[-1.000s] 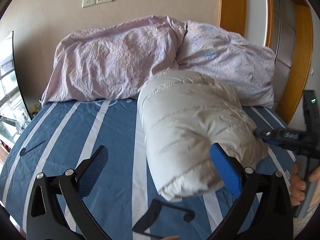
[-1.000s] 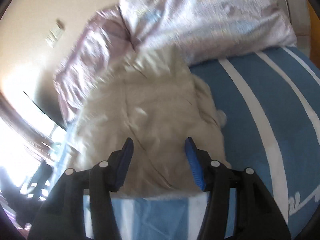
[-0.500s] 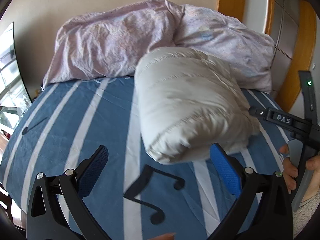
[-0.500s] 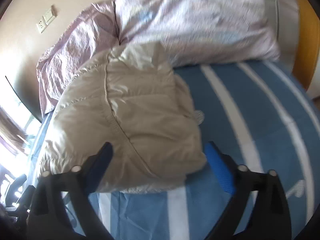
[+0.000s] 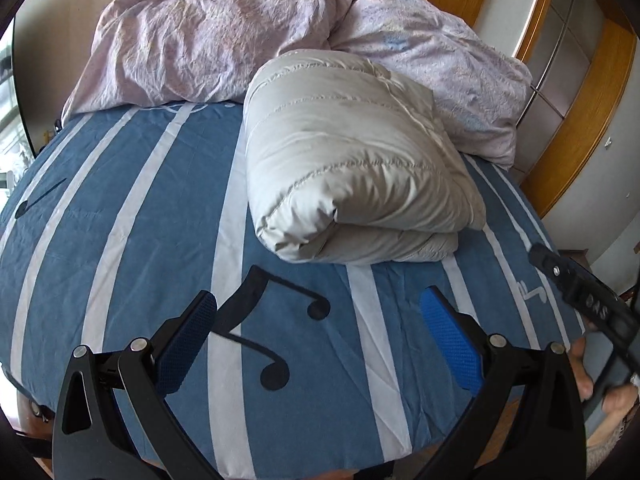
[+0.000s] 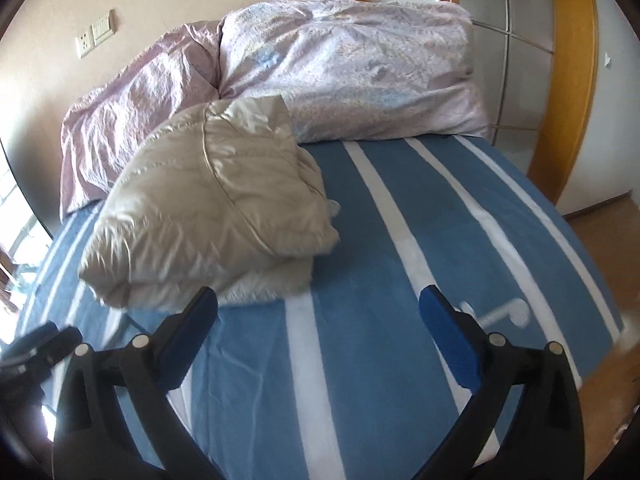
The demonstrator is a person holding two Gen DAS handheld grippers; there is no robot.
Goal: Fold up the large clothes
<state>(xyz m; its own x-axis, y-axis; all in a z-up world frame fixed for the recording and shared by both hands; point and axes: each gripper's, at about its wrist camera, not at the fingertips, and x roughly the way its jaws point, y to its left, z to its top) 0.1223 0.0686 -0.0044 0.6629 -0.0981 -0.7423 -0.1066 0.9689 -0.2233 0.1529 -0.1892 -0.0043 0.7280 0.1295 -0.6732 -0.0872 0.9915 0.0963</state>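
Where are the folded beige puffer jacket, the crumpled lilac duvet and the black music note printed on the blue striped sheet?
Folded beige puffer jacket (image 5: 352, 160), left wrist view, quilted top.
Crumpled lilac duvet (image 5: 208, 44), left wrist view, left bulge.
Black music note (image 5: 276, 374), left wrist view, lower round head.

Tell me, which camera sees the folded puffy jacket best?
The left wrist view. There the puffy jacket lies sharp and whole, with its stitched rows and its folded layers showing at the near end. The right wrist view shows the jacket from the other side, slightly blurred and shiny with glare.
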